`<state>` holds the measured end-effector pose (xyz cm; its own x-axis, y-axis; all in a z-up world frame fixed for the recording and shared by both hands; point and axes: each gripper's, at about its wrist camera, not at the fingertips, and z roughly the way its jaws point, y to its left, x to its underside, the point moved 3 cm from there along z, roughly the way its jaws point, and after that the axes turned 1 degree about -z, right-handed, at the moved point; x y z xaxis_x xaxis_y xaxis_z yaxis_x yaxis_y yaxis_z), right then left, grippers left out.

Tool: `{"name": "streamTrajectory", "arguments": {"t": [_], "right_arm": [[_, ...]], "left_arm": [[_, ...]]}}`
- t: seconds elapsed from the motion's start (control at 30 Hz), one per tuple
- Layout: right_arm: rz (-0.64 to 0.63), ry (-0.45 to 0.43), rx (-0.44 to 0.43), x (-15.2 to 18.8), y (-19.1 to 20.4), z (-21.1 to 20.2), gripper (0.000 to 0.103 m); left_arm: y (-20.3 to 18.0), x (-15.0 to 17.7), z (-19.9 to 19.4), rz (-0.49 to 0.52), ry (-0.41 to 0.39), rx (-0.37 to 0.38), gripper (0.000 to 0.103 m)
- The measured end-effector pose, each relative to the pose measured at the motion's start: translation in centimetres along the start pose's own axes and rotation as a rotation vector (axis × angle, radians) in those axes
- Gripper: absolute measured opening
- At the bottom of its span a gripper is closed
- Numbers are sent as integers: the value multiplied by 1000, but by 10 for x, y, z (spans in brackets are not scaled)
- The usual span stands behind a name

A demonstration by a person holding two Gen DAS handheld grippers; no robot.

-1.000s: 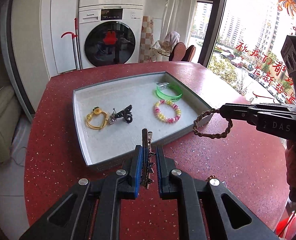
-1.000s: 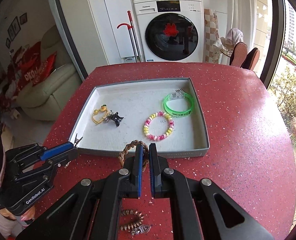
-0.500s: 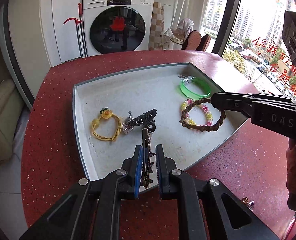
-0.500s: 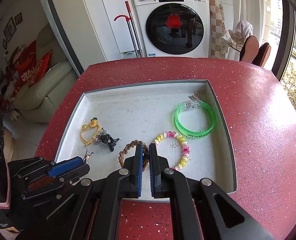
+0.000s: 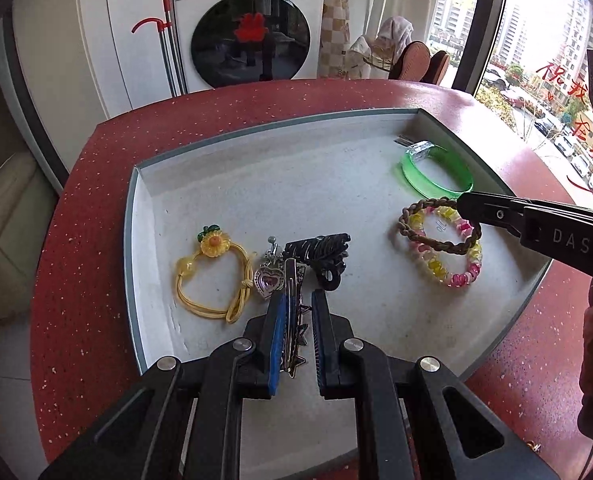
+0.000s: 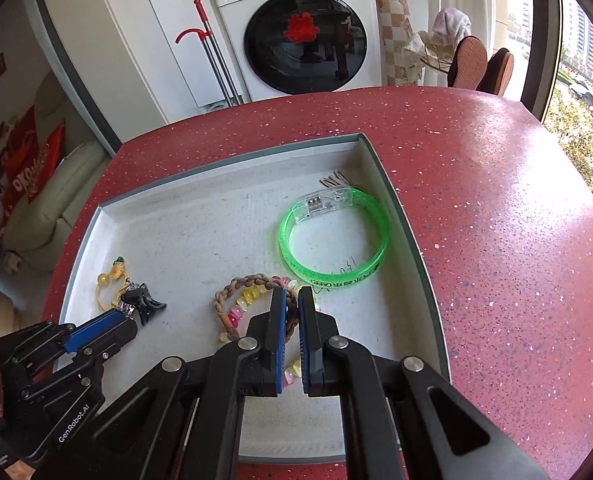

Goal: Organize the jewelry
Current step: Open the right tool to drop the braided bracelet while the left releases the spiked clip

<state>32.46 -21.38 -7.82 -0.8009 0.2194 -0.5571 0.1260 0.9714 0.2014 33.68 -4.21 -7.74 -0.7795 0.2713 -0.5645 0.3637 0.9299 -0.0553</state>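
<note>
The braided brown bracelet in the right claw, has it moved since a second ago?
Yes. The braided brown bracelet, then outside the tray's near rim over the red table, now hangs inside the tray over the beaded bracelet.

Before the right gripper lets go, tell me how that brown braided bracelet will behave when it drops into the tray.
The braided bracelet, pinched at one edge by the right gripper, keeps a sagging oval, so it is probably soft rather than stiff. It looks light. Released, it will likely flop flat onto the beaded bracelet beneath it, not roll.

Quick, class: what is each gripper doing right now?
Left gripper: jaws shut on metal hair clip.
Right gripper: jaws shut on brown braided bracelet.
</note>
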Motion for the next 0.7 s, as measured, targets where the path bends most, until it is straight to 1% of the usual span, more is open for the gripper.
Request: {"name": "streamTrajectory", "arguments": {"t": [0.3,0.53,0.57,0.63,0.67,0.7], "right_arm": [[-17,6,33,6,-3,6,7],[-13,17,28,8,0,3,8],[-12,21,22,9,0,3,10],[-12,25,10,9,-1,1,23],[-13,22,8,9,-1,0,36],[-14,15,6,10,0,-2,42]], "left_arm": [[-6,-4,5,20,-23,-70,31],[-5,-3,3,13,-19,-72,31],[-6,-3,3,13,-21,-73,31],[-7,-3,2,16,-25,-78,32],[-7,-2,1,19,-26,-83,32],[-8,-3,0,20,-28,-88,32]]}}
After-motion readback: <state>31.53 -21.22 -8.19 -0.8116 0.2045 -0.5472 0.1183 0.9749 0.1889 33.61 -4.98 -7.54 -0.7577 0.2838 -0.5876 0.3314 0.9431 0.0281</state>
